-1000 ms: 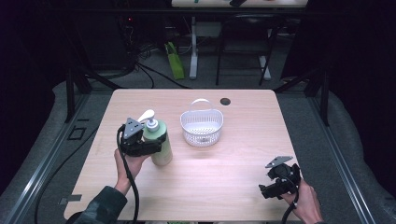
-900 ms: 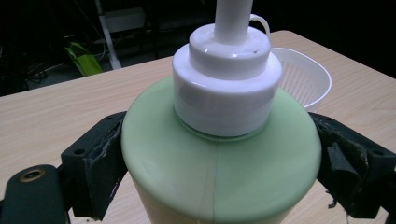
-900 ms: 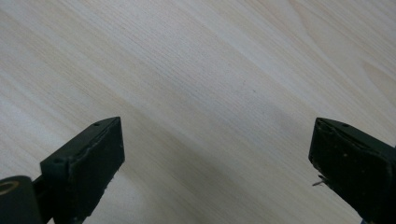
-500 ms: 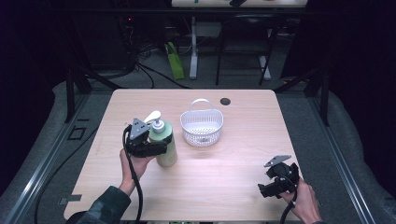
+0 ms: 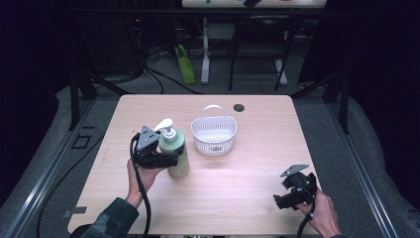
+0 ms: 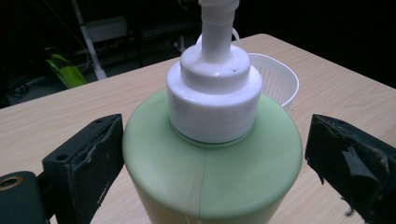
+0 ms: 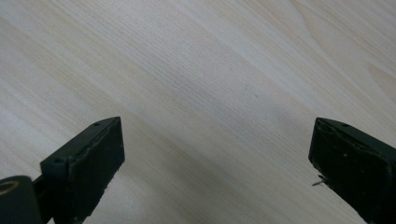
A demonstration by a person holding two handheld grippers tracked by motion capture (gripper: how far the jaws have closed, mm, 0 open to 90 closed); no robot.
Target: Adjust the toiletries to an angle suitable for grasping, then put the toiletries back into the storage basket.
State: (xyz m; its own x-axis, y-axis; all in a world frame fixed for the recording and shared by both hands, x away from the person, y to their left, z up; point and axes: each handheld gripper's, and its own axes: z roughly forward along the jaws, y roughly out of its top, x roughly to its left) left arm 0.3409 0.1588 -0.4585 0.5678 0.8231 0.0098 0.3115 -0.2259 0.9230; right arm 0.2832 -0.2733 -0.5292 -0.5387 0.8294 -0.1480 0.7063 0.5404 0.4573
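The green pump bottle [image 5: 178,156] stands upright on the wooden table [image 5: 247,198], left of centre, with its white pump head [image 5: 166,126] at the top and the spout pointing away toward the left. In the left gripper view, the bottle [image 6: 210,158] sits between the two black jaws: the left jaw stands just beside the bottle's shoulder, perhaps grazing it, and the right jaw stands clear of it with a visible gap. Your left gripper [image 5: 171,159] has just been opening its jaws, with the bottle between them; they are now spread and no longer pinch it. Your left hand [image 5: 141,173] grips the tool from the near side, and its cable trails back toward the table's near edge.

The white perforated basket [image 5: 214,136] sits just to the right of the bottle, apart from it, with its handle loop raised at the far side. In the left gripper view the basket [image 6: 275,81] appears behind the bottle. A small dark round mark [image 5: 239,107] lies on the table beyond the basket.

Your right gripper [image 5: 282,201] rests well apart from the bottle, near the table's near right corner. In the right gripper view its jaws stand wide apart over bare wood, with nothing between them.
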